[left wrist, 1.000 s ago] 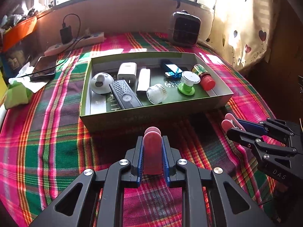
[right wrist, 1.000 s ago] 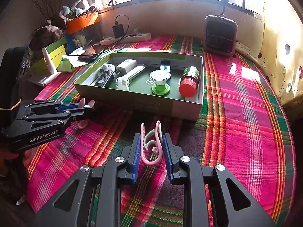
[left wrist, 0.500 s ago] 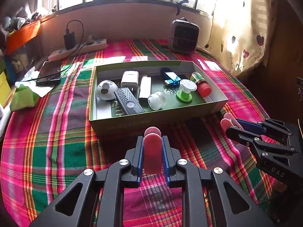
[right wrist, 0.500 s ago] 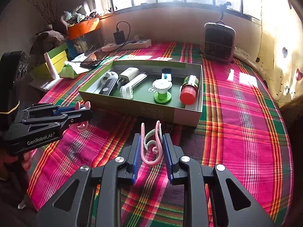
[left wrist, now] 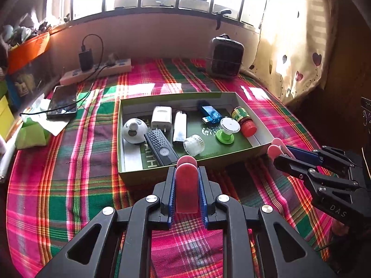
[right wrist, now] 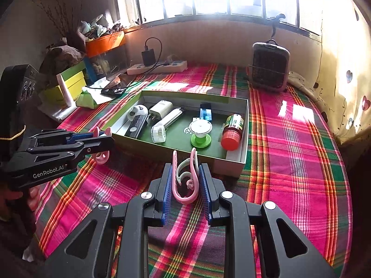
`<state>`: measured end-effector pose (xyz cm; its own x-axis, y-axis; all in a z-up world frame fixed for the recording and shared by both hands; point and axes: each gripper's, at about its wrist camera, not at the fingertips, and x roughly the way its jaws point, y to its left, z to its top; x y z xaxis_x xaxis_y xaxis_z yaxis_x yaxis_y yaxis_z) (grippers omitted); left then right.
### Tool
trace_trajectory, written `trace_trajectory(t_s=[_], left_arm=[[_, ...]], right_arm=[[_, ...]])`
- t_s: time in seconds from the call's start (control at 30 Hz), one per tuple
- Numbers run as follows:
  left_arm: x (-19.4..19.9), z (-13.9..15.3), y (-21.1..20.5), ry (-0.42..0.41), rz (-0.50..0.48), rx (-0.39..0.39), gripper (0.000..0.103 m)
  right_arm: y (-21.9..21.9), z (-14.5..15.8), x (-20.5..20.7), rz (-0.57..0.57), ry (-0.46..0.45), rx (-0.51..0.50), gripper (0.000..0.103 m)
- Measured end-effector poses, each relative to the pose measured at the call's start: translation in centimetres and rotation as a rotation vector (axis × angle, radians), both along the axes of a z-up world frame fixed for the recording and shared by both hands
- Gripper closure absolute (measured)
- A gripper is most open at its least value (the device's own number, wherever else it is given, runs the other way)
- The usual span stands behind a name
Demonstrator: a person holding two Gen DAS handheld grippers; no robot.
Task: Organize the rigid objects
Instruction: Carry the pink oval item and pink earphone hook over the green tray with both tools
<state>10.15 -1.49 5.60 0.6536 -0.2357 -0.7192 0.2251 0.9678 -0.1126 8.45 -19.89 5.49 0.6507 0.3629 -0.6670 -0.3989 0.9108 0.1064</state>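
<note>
A green open box sits on the plaid cloth and holds several small items: a white round gadget, a black remote, a white charger, a lighter, a blue USB stick, a green-based knob and a red-capped bottle. My left gripper is shut on a pink clip, in front of the box's near wall. My right gripper is shut on another pink clip, near the box's front right corner.
A phone on a cable, a power strip and green tissue packet lie at the left. A small heater stands at the back. A curtain hangs on the right.
Both grippers have drawn back and up from the box, which now looks smaller and farther. Each stays shut on its pink clip.
</note>
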Motion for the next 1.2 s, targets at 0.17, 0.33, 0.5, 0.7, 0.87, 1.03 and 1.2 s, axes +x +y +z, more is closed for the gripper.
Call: trace_trajectory(t_s=[0.17, 0.33, 0.5, 0.7, 0.87, 1.03, 1.2], left_arm=[[1.2, 0.5, 0.4, -0.005, 0.002, -0.008, 0.086], [2.5, 0.9, 0.7, -0.008, 0.006, -0.015, 0.086], [3.7, 0.9, 0.8, -0.004, 0.004, -0.033, 0.086], [5.5, 1.0, 0.6, 0.002, -0.006, -0.054, 0.086], [7.0, 0.8, 0.5, 0.011, -0.004, -0.068, 0.086], [8.3, 0.3, 0.2, 0.030, -0.011, -0.081, 0.086], [9.2, -0.3, -0.3, 0.040, -0.015, -0.084, 0.086]], right_arm=[[0.4, 0.6, 1.1, 0.007, -0.009, 0.000, 0.079], [1.0, 1.2, 2.4, 0.013, -0.016, 0.007, 0.079], [1.4, 1.5, 4.1, 0.013, -0.014, 0.015, 0.079], [1.9, 1.6, 6.3, 0.007, -0.012, 0.012, 0.079], [1.7, 1.6, 8.2, -0.010, -0.009, 0.007, 0.079], [1.3, 1.4, 10.2, -0.034, 0.005, 0.003, 0.079], [0.8, 0.9, 11.9, -0.064, 0.022, 0.005, 0.079]])
